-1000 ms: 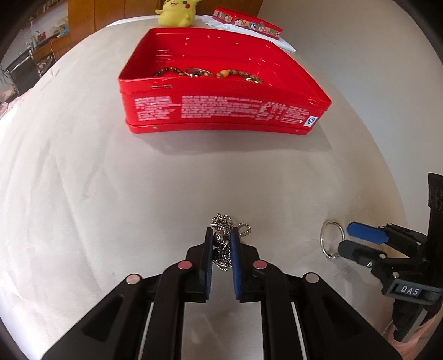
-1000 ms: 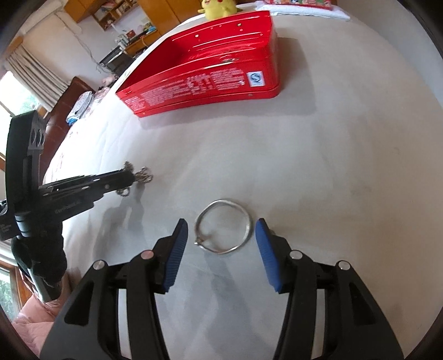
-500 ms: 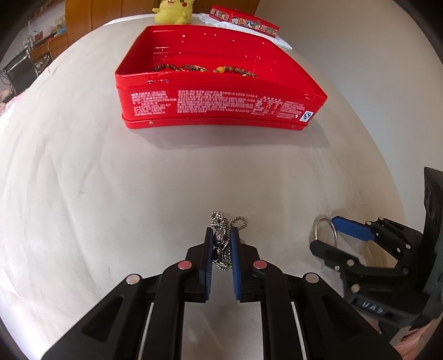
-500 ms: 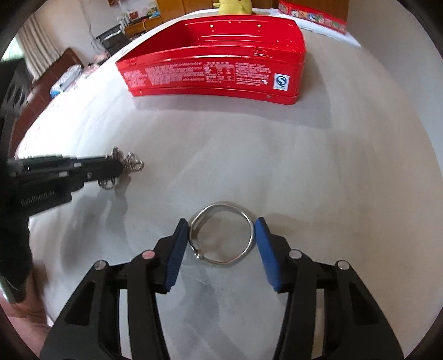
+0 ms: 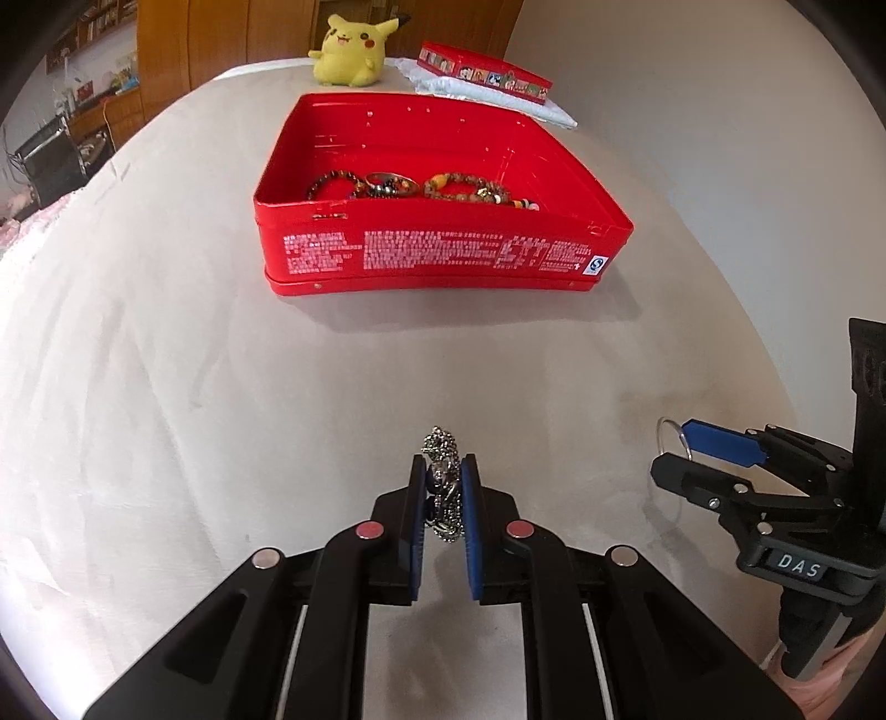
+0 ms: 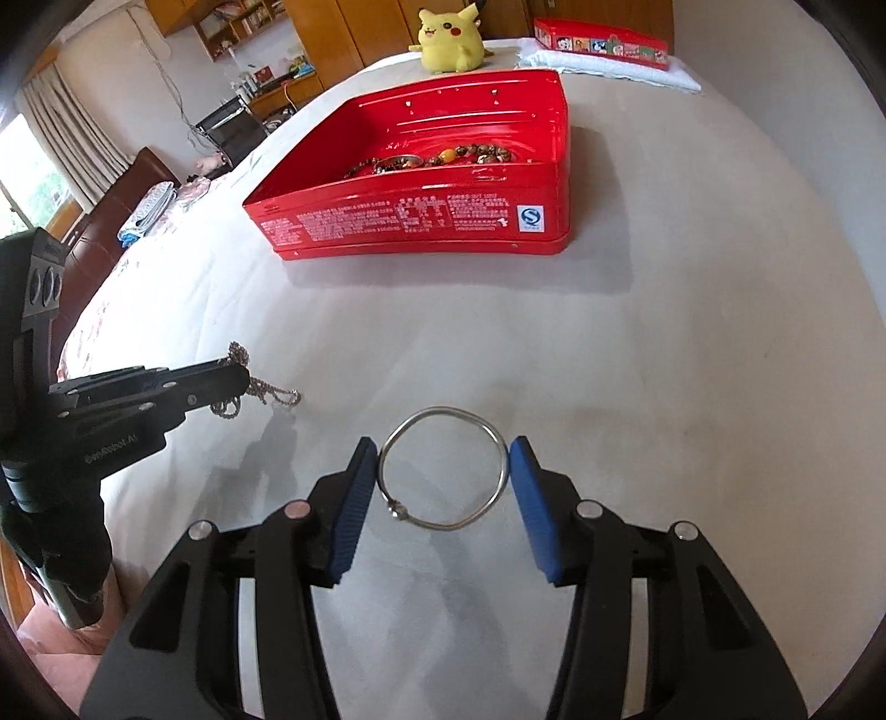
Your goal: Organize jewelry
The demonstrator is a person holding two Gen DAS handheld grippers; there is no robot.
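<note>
My left gripper [image 5: 443, 471] is shut on a bunched silver chain [image 5: 440, 443], whose loops hang out beyond and below the pads; the right wrist view shows the chain [image 6: 271, 390] dangling from the left gripper [image 6: 241, 376] just above the cloth. My right gripper [image 6: 443, 459] is shut on a thin silver bangle [image 6: 443, 410], with both blue pads against its sides. In the left wrist view the right gripper [image 5: 673, 448] appears at the right, gripping the bangle [image 5: 660, 437]. Ahead stands an open red tin [image 5: 443, 260] [image 6: 415, 221] holding several beaded bracelets [image 5: 465, 188].
The table wears a pale cloth [image 5: 166, 387]. Behind the tin sit a yellow plush toy [image 5: 349, 50] and a small red box on a folded white cloth [image 5: 482, 72]. Chairs and shelves stand off the table's left edge [image 6: 138, 210].
The right pads closed in from beside the bangle onto its sides. Both views now look further into the tin. The left gripper kept hold of the chain.
</note>
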